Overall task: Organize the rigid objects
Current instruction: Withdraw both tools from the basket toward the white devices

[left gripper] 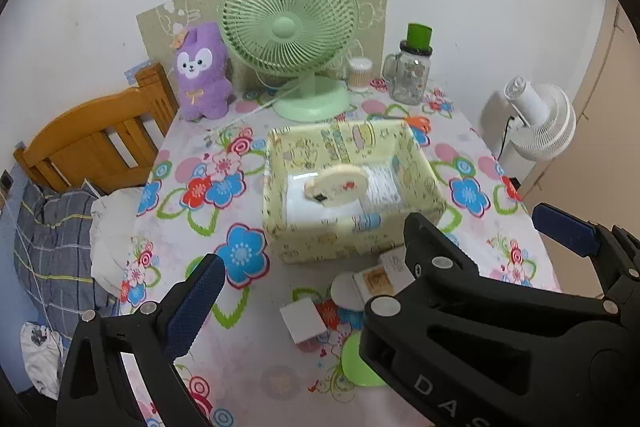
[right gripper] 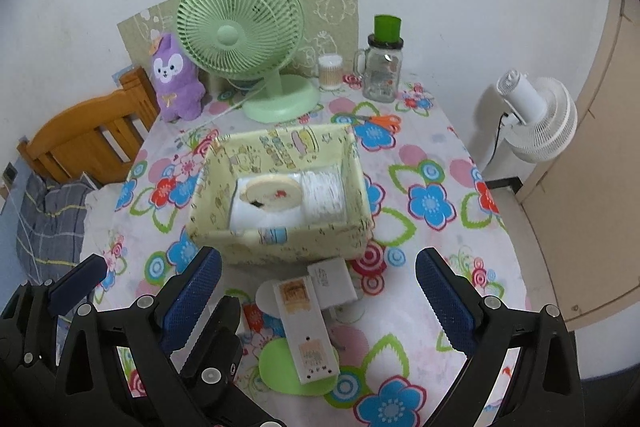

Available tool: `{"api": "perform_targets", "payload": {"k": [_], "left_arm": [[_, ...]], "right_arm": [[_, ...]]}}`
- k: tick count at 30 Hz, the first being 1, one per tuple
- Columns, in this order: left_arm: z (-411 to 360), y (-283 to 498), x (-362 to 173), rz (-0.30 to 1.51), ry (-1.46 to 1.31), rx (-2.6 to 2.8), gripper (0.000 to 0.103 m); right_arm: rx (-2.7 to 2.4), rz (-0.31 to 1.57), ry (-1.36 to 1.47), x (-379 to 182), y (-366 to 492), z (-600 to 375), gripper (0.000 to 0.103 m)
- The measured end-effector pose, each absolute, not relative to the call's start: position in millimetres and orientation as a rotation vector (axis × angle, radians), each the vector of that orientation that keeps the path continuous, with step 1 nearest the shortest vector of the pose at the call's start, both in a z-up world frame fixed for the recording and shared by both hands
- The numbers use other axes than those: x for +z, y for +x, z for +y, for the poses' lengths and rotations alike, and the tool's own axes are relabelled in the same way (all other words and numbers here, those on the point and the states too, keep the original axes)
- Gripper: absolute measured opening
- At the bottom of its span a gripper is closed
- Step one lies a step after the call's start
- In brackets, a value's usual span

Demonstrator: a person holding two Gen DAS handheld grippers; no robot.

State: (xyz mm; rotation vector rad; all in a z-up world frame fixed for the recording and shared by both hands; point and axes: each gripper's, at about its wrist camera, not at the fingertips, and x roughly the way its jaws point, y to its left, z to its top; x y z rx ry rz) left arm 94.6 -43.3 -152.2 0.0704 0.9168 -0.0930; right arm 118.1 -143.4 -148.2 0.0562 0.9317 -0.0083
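A pale yellow patterned box (left gripper: 320, 245) (right gripper: 280, 243) stands mid-table. A cream round object (left gripper: 340, 183) (right gripper: 276, 193) lies inside it beside a white ribbed item (right gripper: 324, 193). In front of the box lie a long white rectangular object (right gripper: 306, 327), a small white box (right gripper: 332, 281), a white disc (right gripper: 266, 299) and a green disc (right gripper: 280, 367). My right gripper (right gripper: 318, 303) is open above the long white object. My left gripper (left gripper: 372, 251) is open and empty just in front of the box. The right gripper's body hides part of these items in the left wrist view.
A green desk fan (right gripper: 240, 31), a purple plush toy (right gripper: 174, 79), a glass jar with a green lid (right gripper: 384, 67), a cotton swab tub (right gripper: 330, 71) and orange scissors (right gripper: 380, 121) stand at the back. A wooden bed frame (right gripper: 80, 139) is left, a white fan (right gripper: 532, 115) right.
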Motion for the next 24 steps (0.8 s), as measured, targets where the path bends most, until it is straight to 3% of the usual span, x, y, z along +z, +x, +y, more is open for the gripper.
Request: {"api": "perform_targets", "payload": {"k": [24], "left_arm": [[-41.8, 61.4, -205.0, 0.966, 0.071, -0.089, 0.101]], "right_arm": [[0.006, 0.972, 0.053, -205.3, 84.4, -142.3, 0.099]]}}
